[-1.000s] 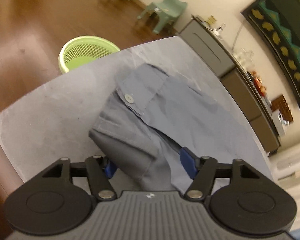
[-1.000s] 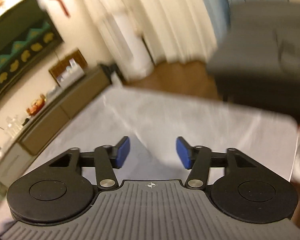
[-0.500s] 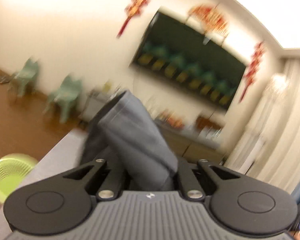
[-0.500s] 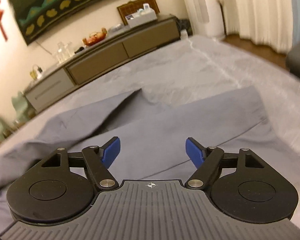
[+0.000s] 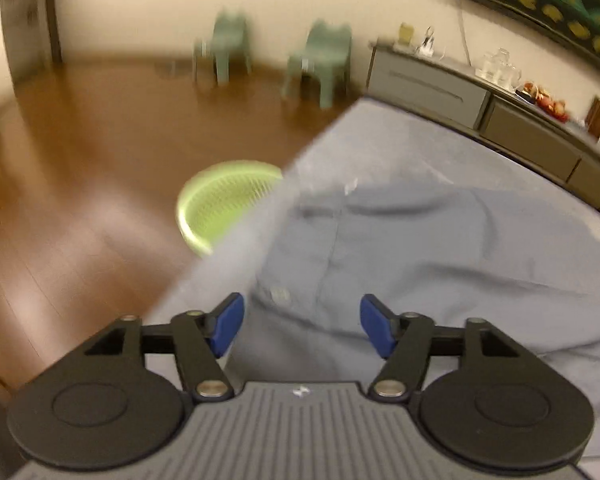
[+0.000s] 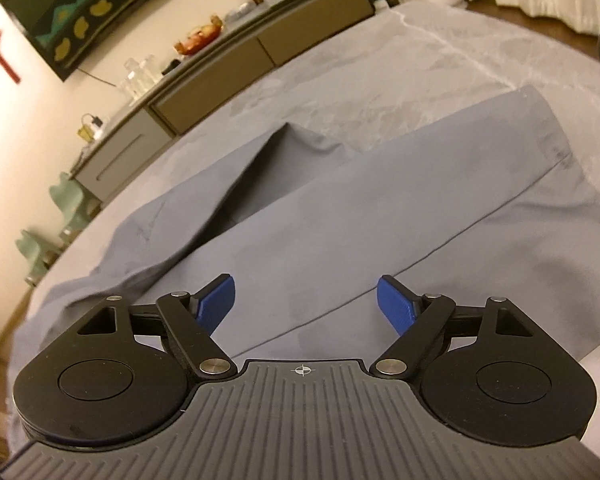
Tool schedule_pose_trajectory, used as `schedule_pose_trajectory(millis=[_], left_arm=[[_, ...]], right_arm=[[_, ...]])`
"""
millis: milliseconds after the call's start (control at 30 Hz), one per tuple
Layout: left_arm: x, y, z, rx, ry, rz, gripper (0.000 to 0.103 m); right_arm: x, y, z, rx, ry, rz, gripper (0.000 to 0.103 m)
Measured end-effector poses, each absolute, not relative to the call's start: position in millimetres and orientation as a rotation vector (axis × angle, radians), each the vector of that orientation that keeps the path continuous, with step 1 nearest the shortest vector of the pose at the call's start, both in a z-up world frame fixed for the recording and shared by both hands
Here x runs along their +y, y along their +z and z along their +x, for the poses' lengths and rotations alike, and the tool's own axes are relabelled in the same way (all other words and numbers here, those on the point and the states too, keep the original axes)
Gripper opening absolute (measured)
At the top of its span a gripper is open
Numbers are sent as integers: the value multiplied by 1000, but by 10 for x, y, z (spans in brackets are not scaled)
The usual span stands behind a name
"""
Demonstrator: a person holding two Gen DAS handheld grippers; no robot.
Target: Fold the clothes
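Grey-blue button-front cotton shirt [image 5: 400, 248] lies spread on the grey cloth-covered table [image 6: 380, 60], partly folded. Both tools are released above it, left gripper [image 5: 302, 326] and right gripper [image 6: 305, 304] jaws opening, pinching nothing, probably repositioning for another fold.

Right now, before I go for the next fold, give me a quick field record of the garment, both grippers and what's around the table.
garment: grey shirt, lying spread on the table, partly folded, creased
button: one shows near the left gripper
left gripper: jaws opening, nothing pinched, above the shirt
right gripper: jaws opening, nothing pinched, above a long seam of the shirt
table: grey cover
green basket: on the floor off the table's edge
image: left view blurred
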State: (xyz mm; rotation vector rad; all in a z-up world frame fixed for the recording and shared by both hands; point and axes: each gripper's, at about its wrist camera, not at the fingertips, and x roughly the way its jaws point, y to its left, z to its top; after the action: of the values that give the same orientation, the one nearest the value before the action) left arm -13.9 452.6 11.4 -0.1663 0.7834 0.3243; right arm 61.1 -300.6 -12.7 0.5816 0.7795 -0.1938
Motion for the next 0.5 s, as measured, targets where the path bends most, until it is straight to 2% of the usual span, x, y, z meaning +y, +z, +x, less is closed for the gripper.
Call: schedule_pose_trajectory(millis=[200,267,333,500], left_arm=[[4159,335,-270,688,274,-58,73],[4108,352,-285,684,256,-43,73],[4079,364,-296,684,240,-33,75],[4271,283,-259,697,185,-113,77]], right_arm=[[-2440,80,598,699,-233,217,83],[-2102,154,547,644,-194,83,86],[-1776,157,495,621,-126,23,90],[-999,89,494,651,73,-90,91]])
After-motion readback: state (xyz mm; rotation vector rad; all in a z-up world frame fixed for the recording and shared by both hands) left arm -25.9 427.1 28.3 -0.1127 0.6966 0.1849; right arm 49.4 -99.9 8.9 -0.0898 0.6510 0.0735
